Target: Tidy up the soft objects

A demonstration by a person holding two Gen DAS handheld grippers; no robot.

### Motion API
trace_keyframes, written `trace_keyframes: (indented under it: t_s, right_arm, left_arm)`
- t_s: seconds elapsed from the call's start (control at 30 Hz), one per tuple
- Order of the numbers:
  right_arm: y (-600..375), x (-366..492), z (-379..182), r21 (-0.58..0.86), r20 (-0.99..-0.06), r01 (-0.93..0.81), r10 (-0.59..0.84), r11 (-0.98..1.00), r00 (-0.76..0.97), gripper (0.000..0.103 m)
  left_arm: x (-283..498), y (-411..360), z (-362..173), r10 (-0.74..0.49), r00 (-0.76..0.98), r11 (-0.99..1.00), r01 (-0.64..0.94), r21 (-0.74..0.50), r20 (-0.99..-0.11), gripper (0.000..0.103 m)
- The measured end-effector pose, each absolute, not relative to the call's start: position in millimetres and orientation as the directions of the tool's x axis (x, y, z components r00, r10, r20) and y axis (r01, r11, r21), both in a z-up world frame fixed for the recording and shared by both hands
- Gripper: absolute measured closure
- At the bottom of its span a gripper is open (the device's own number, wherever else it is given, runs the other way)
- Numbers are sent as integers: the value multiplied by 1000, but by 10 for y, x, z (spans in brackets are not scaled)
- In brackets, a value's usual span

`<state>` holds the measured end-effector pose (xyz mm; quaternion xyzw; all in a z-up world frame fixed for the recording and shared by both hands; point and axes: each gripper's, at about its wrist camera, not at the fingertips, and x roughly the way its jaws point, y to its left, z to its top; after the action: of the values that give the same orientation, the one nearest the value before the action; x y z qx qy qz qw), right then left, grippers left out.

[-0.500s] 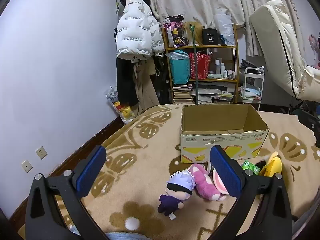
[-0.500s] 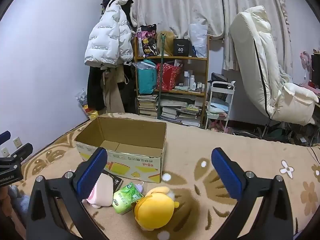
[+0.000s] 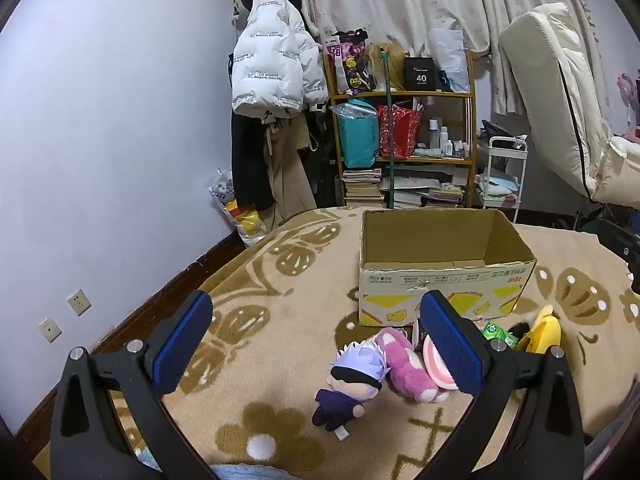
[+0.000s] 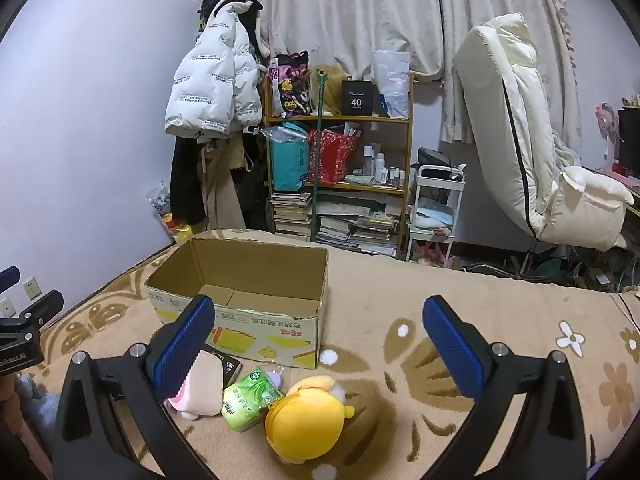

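Both tongs hang wide open and hold nothing; the left gripper (image 3: 316,344) has its right pad covering part of a pink-striped plush (image 3: 434,364), and the right gripper (image 4: 318,350) cuts off a pale pink cushion (image 4: 202,386) at 7 o'clock. The cardboard box (image 4: 256,320) on the blanket (image 4: 500,300) at 11 o'clock looks empty inside. The white-haired doll (image 3: 352,380) lies at 5 o'clock beneath the left tongs, the yellow plush (image 4: 306,420) at 6 o'clock under the right ones, beside a green tissue pack (image 4: 248,398).

1 box (image 4: 256,320), 4 plushies (image 3: 352,380), 1 tissue pk (image 4: 250,398)
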<state>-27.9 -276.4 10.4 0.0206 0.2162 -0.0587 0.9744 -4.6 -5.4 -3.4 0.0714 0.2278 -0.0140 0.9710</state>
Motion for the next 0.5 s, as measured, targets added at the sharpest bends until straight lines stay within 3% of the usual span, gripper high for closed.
trace_keyframes:
  t_s: [0.5]
  right_arm:
    - [-2772, -269, 99, 24, -426, 130, -107, 991, 898, 0]
  left_arm:
    - [-4, -7, -14, -5, 894, 989, 70, 130, -447, 1]
